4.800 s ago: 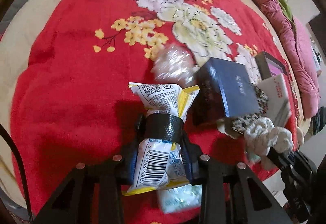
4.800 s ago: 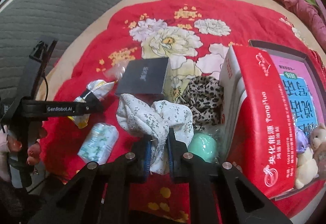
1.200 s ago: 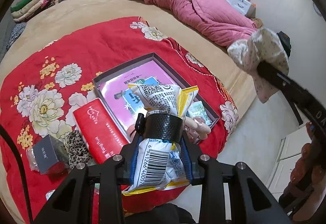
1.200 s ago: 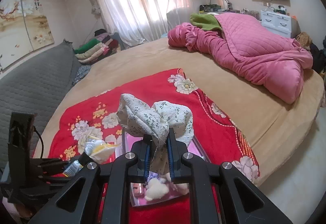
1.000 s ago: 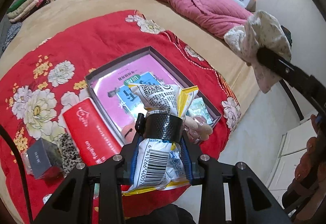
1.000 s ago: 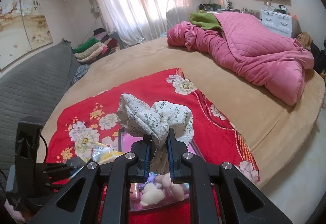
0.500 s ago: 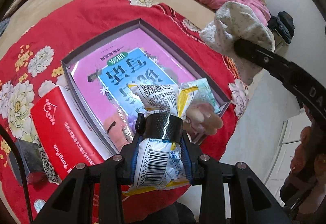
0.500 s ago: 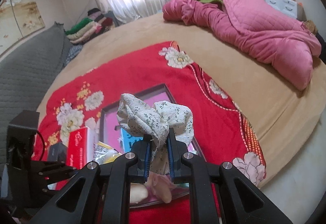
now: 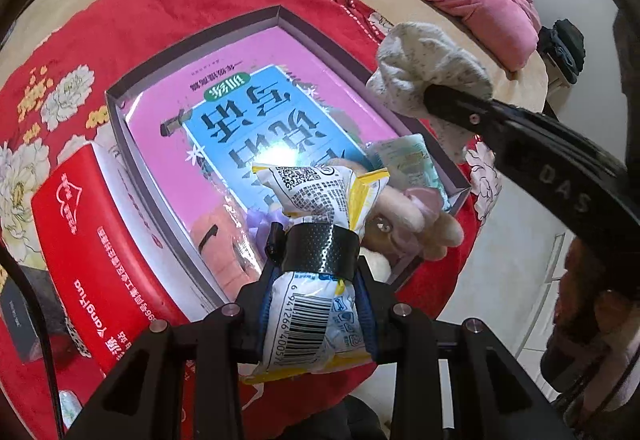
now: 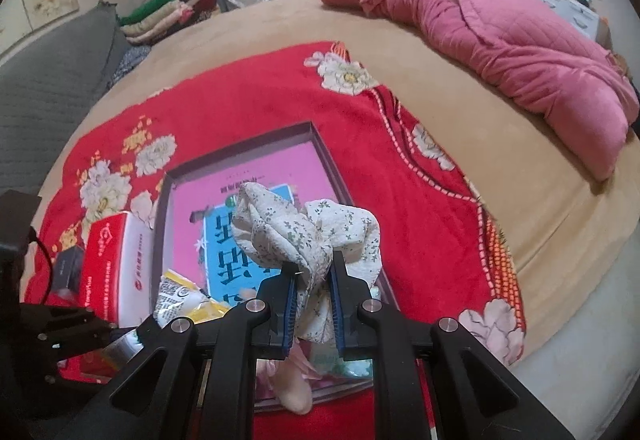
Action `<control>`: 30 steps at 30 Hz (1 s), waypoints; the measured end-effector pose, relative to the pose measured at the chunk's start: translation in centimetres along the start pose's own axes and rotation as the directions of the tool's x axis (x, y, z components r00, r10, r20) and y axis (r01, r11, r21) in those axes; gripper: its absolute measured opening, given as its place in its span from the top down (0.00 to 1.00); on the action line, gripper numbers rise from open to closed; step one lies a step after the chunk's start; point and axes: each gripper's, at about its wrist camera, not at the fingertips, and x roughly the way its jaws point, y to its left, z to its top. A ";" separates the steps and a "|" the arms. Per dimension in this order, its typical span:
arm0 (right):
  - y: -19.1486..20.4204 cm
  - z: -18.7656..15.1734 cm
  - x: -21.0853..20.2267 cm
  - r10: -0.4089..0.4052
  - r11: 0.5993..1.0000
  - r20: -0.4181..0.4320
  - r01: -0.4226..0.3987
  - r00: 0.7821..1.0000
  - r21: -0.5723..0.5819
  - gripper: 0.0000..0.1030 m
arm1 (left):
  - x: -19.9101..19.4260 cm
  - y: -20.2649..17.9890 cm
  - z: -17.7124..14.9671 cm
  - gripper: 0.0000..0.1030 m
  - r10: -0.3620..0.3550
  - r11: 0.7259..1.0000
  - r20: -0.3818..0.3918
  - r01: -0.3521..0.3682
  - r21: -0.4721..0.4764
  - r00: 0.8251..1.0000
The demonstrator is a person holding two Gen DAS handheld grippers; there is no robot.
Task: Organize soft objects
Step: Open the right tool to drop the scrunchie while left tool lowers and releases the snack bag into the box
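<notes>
My left gripper [image 9: 318, 280] is shut on a white and yellow snack packet [image 9: 316, 192], held just above the near end of the open purple box [image 9: 200, 36]. My right gripper [image 10: 312, 300] is shut on a bunched floral cloth [image 10: 304, 236] and hangs over the same box [image 10: 240, 144]. In the left wrist view that cloth [image 9: 424, 68] sits above the box's right rim. Inside the box lie a pink and blue book, a plush toy [image 9: 404, 208] and a green tissue pack [image 9: 408, 160]. The snack packet [image 10: 180, 300] also shows low left in the right wrist view.
A red carton [image 9: 92, 224] lies against the box's left side, with a small dark box [image 9: 16, 316] beyond it. All rest on a red flowered blanket [image 10: 260, 92] on a tan bed. A pink quilt [image 10: 500, 24] lies far right. The bed edge and floor are close.
Both grippers have come down toward the open box and tipped further downward, so the box now fills more of each view. Each still holds the same thing.
</notes>
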 end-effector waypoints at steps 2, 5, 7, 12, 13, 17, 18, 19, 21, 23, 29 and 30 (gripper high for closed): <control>0.0 -0.1 0.7 0.003 1.000 -0.014 -0.003 1.000 0.004 0.84 | 0.1 0.2 0.0 0.65 0.002 1.000 -0.001 -0.002 0.000 1.000; 0.3 -0.3 1.6 0.000 1.000 -0.034 -0.001 0.999 -0.004 0.84 | 0.2 0.5 0.1 0.65 -0.005 1.000 -0.008 0.005 -0.005 1.000; 0.4 -0.5 2.3 0.002 1.000 -0.052 -0.002 0.999 -0.009 0.84 | 0.3 0.5 0.1 0.65 -0.007 1.000 -0.007 0.007 -0.003 1.000; 0.5 -1.4 3.4 0.032 0.999 -0.089 -0.031 0.996 0.006 0.83 | 0.6 0.6 0.1 0.65 -0.017 1.000 -0.018 0.017 -0.005 1.000; 0.5 -1.6 3.5 0.042 0.999 -0.095 -0.041 0.995 0.011 0.81 | 0.7 0.6 0.1 0.65 -0.018 1.000 -0.019 0.018 -0.006 1.000; 0.4 -2.0 3.6 0.063 0.998 -0.102 -0.061 0.993 0.025 0.73 | 0.8 0.7 0.2 0.65 -0.022 1.000 -0.014 0.021 -0.012 1.000; 0.3 -2.1 3.5 0.071 0.997 -0.104 -0.068 0.992 0.033 0.71 | 0.8 0.8 0.2 0.65 -0.023 1.000 -0.014 0.023 -0.014 1.000; 0.2 -2.2 3.5 0.081 0.996 -0.105 -0.077 0.991 0.044 0.70 | 0.8 0.8 0.2 0.65 -0.025 1.000 -0.014 0.025 -0.015 1.000; -0.1 -2.3 3.5 0.114 0.992 -0.110 -0.107 0.987 0.073 0.68 | 0.7 0.8 0.3 0.65 -0.023 1.000 -0.015 0.023 -0.013 1.000; -0.5 -2.4 3.4 0.147 0.985 -0.111 -0.136 0.983 0.104 0.67 | 0.7 0.8 0.3 0.65 -0.022 1.000 -0.012 0.022 -0.010 1.000; -0.6 -2.6 2.3 0.187 0.976 -0.097 -0.175 0.977 0.128 0.49 | 1.0 0.9 0.3 0.65 -0.021 1.000 -0.021 0.021 -0.013 1.000; -0.6 -2.6 2.1 0.195 0.974 -0.092 -0.182 0.977 0.133 0.48 | 1.0 1.0 0.4 0.65 -0.021 1.000 -0.021 0.021 -0.014 1.000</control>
